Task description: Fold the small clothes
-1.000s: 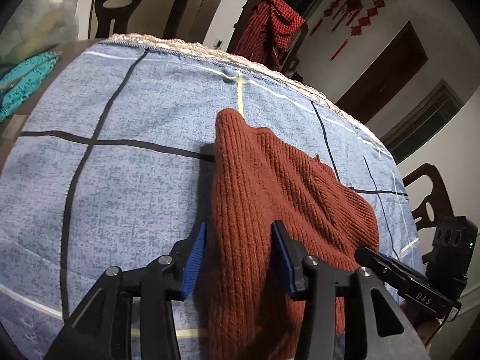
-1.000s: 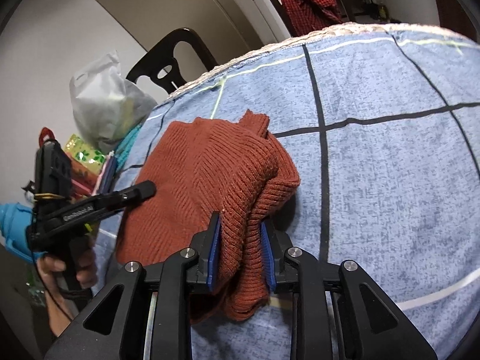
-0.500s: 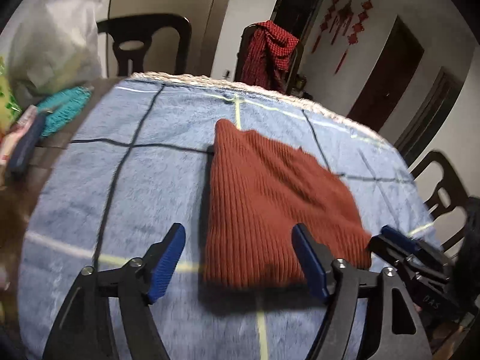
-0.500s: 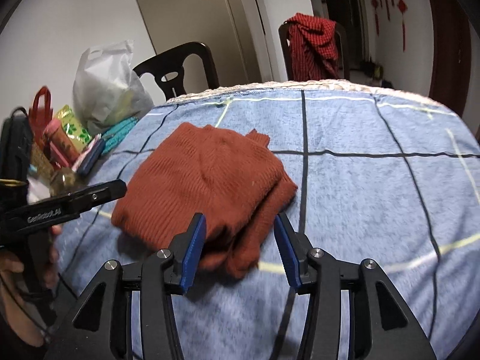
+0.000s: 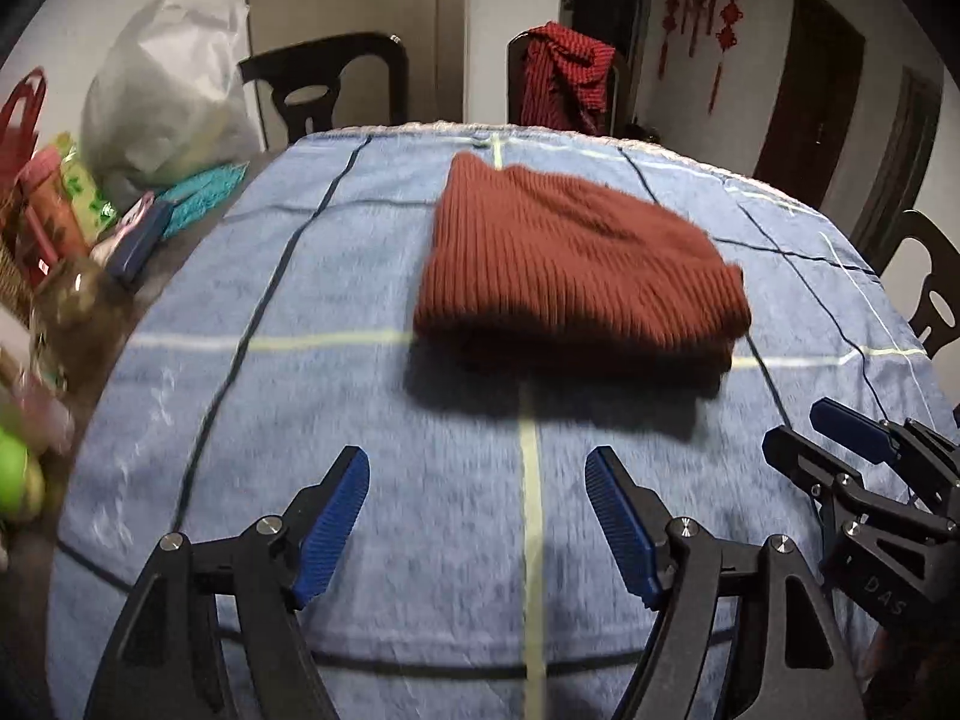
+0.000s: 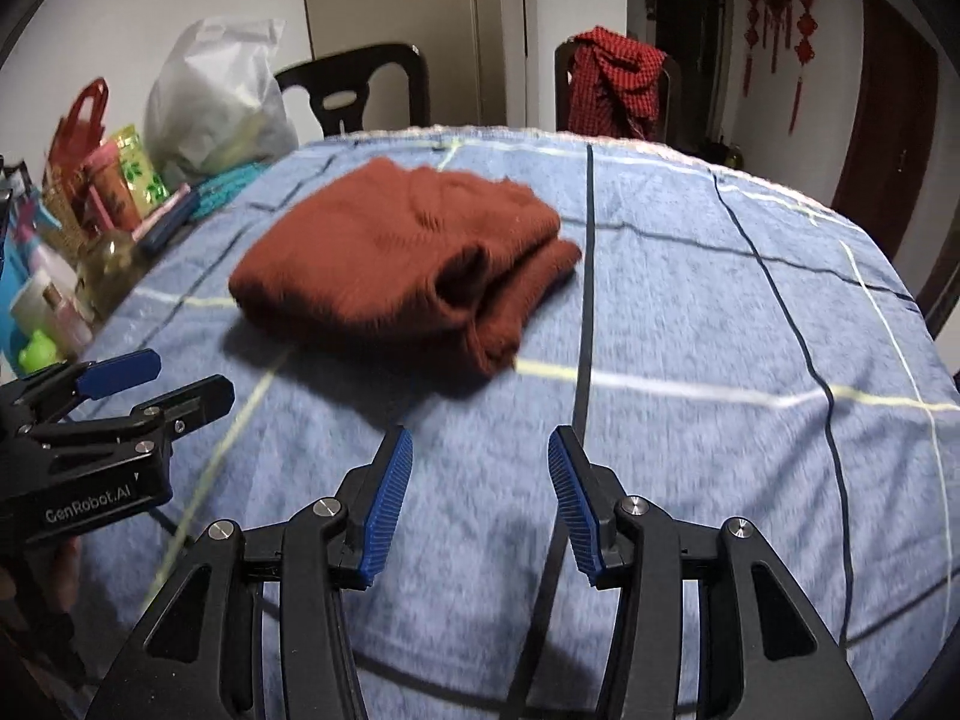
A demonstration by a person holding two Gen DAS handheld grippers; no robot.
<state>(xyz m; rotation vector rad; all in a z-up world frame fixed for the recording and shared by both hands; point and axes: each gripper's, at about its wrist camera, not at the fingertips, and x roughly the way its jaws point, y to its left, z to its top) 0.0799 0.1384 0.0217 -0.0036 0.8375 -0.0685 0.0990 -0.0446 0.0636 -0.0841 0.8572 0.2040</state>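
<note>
A: Sweater (image 5: 576, 264) is lying folded in a thick bundle on the blue checked cloth (image 5: 336, 396), toward the far half of the desk, nothing touching it.

B: And the grippers?

A: The left gripper (image 5: 477, 516) and the right gripper (image 6: 480, 498) both hover over the near part of the cloth, well apart from the sweater, jaws spread wide and holding nothing.

B: So the fold is done?

A: I'd judge so. The layers stack evenly on the left side. On the right, the open ends bulge a bit and one lip sticks out toward the near edge. If anything remains, it's a tidy-up: a light press or tuck on that loose lip, coming in low from the right.

B: Room to do that?

A: Plenty in front and to the right, where the cloth is bare. The left is tighter: a white bag (image 6: 216, 102), a teal cloth (image 5: 204, 198) and small bottles (image 6: 48, 300) crowd that edge of the desk, so I'd keep sweeps away from there. The far edge has chairs behind it, one draped with a red garment (image 6: 612, 84), but the sweater sits short of it.
</note>
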